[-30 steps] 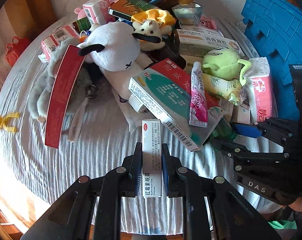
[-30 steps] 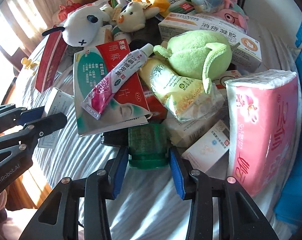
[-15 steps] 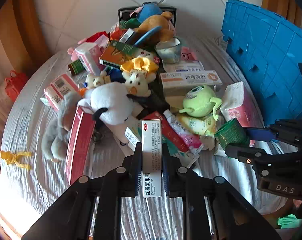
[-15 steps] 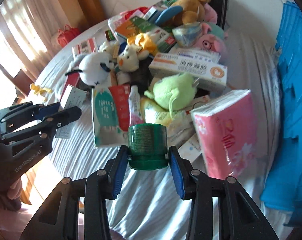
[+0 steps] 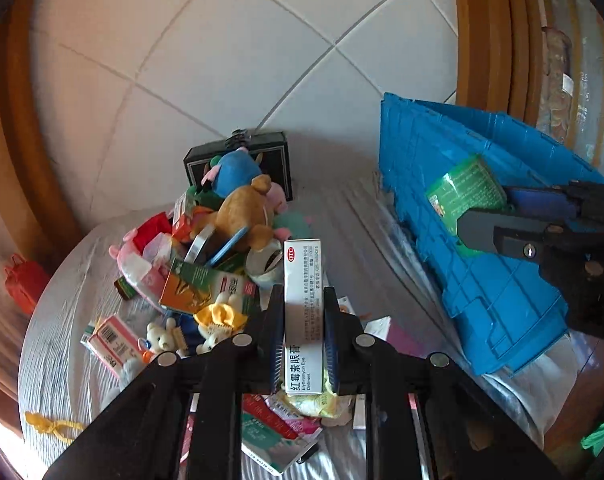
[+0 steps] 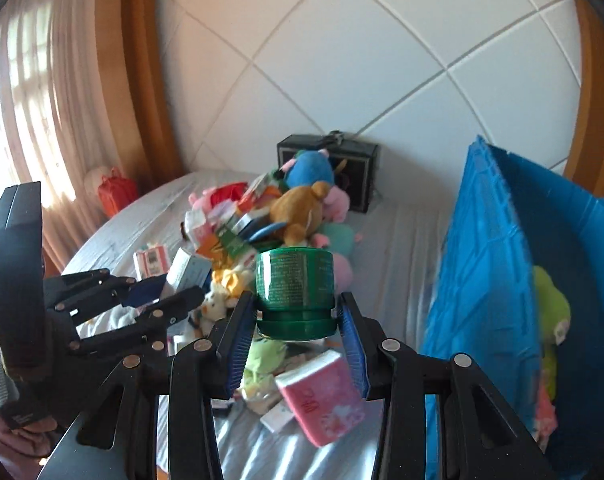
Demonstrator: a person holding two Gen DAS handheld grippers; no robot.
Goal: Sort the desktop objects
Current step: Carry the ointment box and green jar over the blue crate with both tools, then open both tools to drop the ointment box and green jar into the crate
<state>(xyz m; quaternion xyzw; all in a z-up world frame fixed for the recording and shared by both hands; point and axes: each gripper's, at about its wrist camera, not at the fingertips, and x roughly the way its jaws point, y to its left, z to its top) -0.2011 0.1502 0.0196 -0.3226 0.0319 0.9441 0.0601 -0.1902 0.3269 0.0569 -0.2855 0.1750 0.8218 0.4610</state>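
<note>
My left gripper [image 5: 303, 320] is shut on a white eye-ointment box [image 5: 303, 300] with red Chinese print, held upright high above the table. My right gripper [image 6: 295, 316] is shut on a green jar [image 6: 295, 294] with a ribbed lid, also lifted high. In the left wrist view the right gripper and the green jar [image 5: 466, 200] sit in front of the blue crate [image 5: 482, 248]. In the right wrist view the left gripper [image 6: 157, 296] shows at the left with the box [image 6: 187, 272]. The pile of plush toys and medicine boxes [image 5: 221, 264] lies below on the white cloth.
The blue crate [image 6: 502, 280] stands at the right, with a green plush toy [image 6: 550, 312] inside. A pink tissue pack [image 6: 322, 396] lies below my right gripper. A black box [image 6: 328, 168] stands by the tiled wall. A red bag [image 6: 115, 194] sits at the far left.
Both grippers have risen well above the table with their objects and tilted up toward the wall. The right gripper with the jar has moved nearer the blue crate.
</note>
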